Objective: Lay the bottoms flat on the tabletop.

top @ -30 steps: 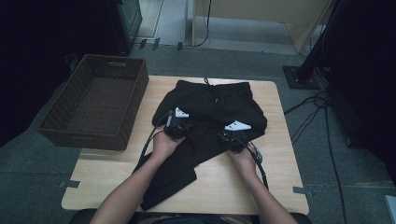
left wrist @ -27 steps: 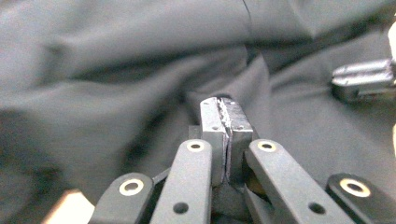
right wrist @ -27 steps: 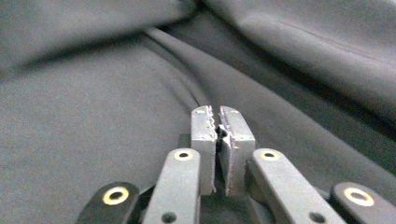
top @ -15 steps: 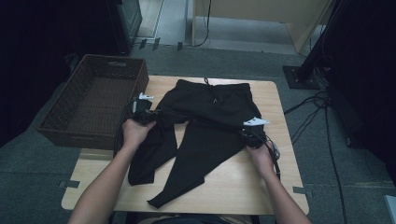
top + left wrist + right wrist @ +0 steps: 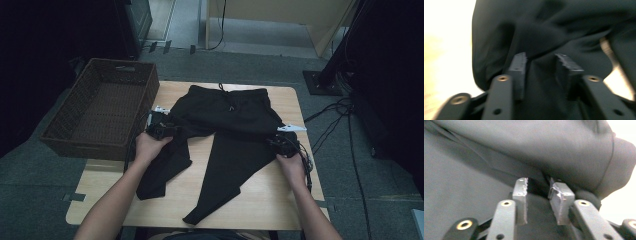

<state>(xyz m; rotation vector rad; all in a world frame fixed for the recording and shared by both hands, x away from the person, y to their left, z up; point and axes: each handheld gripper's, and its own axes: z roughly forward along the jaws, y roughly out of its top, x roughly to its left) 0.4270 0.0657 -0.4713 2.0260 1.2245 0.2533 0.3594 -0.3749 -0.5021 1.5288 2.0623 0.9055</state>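
Note:
Black drawstring trousers lie spread on the wooden table, waistband at the far side and the two legs fanned apart toward me. My left gripper rests at the trousers' left edge, where the left leg begins. In the left gripper view its jaws have just been opening; black cloth lies loose in the gap, unpressed. My right gripper sits at the trousers' right edge. Its jaws have also just been opening, and they stand apart over a fold of cloth.
A dark wicker basket stands against the table's left side, close to my left hand. Cables trail across the floor to the right. Bare tabletop shows between the two trouser legs and along the near edge.
Both hands swung outward from the middle of the trousers, pulling the legs apart and the cloth flat. Since the half-second frame they have barely shifted.

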